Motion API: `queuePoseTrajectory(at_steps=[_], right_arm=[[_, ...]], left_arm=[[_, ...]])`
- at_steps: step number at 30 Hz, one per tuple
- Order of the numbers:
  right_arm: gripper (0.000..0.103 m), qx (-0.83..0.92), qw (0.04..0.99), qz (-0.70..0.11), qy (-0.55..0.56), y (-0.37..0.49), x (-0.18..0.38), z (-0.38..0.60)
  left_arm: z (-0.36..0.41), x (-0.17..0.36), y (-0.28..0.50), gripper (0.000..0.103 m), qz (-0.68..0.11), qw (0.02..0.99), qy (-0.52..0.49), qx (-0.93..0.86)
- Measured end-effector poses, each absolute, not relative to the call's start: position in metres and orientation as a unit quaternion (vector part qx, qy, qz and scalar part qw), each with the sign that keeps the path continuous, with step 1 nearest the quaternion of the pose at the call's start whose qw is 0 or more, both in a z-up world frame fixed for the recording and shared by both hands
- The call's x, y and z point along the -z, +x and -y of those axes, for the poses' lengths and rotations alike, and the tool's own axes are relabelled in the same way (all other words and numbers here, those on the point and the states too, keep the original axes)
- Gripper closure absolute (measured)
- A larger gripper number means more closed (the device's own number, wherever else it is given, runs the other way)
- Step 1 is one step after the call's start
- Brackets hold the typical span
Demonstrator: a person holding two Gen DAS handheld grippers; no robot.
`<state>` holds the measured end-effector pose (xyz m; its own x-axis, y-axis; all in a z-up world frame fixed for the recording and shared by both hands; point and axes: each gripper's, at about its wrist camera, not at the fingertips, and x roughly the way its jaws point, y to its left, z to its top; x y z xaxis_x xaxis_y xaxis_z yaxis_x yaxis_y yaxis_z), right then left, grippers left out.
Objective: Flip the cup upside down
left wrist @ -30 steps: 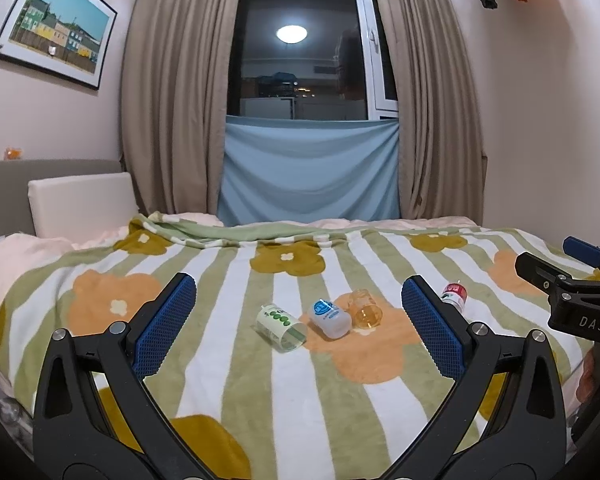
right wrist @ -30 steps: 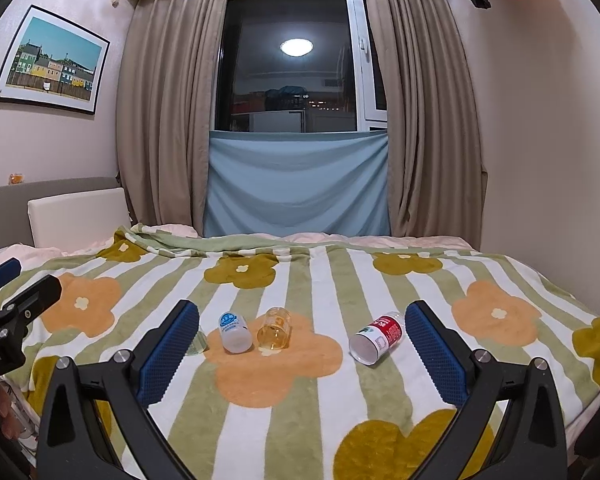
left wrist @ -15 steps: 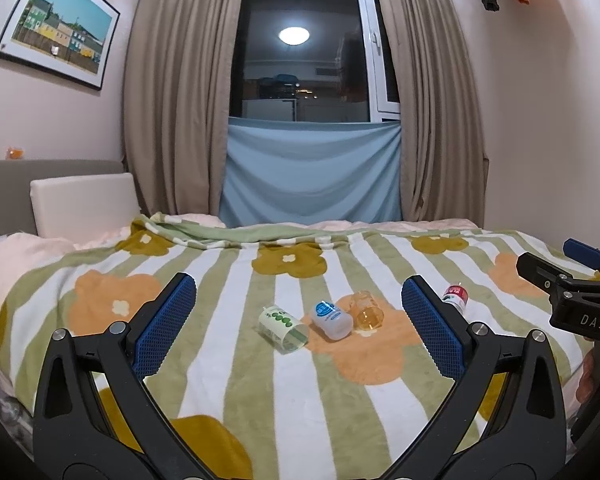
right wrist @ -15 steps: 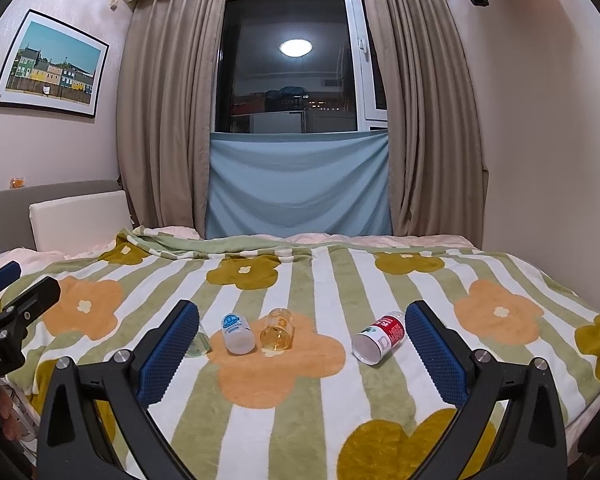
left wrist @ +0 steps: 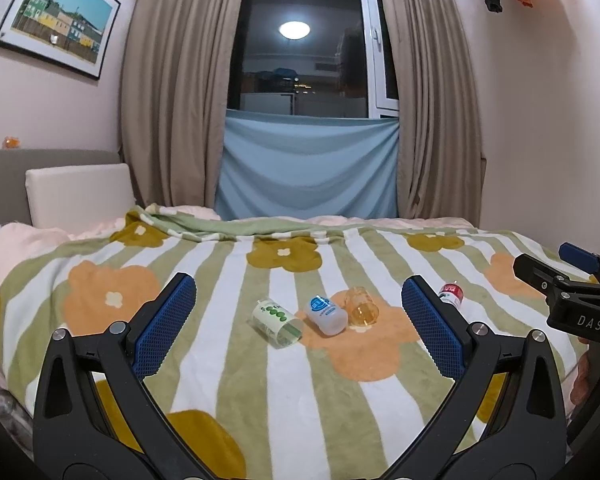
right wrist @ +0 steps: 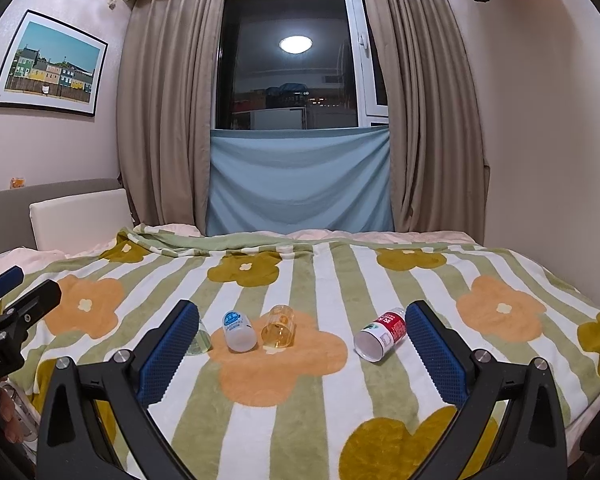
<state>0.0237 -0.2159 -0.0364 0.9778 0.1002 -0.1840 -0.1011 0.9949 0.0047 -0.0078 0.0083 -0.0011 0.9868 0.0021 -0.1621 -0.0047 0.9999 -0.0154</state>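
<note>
Several small cups lie on their sides on a flowered striped blanket [left wrist: 228,360]. From left: a clear cup with green dots [left wrist: 277,323], a white and blue cup [left wrist: 325,315], an amber clear cup [left wrist: 362,306] and a red-labelled cup [left wrist: 451,293]. In the right wrist view they show as the white and blue cup [right wrist: 238,330], the amber cup [right wrist: 278,326] and the red-labelled cup [right wrist: 381,339]; the green-dotted cup [right wrist: 199,340] is partly hidden by a finger. My left gripper [left wrist: 299,326] and right gripper [right wrist: 299,350] are open, empty and short of the cups.
The blanket [right wrist: 284,392] covers a bed with a white pillow [left wrist: 80,194] at the left headboard. Curtains and a window stand behind the bed. A wall is close on the right. The right gripper shows at the edge of the left wrist view [left wrist: 572,292].
Both views have shifted slightly; the cups sit a little further right in frame. No cup has moved and both grippers stay open.
</note>
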Motion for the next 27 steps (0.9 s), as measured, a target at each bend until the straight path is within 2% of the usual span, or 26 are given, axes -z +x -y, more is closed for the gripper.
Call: queuePoseTrajectory(at_steps=[27], right_arm=[[0.000, -0.048, 0.995, -0.090, -0.001, 0.0259, 0.0408, 0.2161]], left_arm=[[-0.0089, 0.0053, -0.0042, 0.000, -0.085, 0.996, -0.007, -0.003]])
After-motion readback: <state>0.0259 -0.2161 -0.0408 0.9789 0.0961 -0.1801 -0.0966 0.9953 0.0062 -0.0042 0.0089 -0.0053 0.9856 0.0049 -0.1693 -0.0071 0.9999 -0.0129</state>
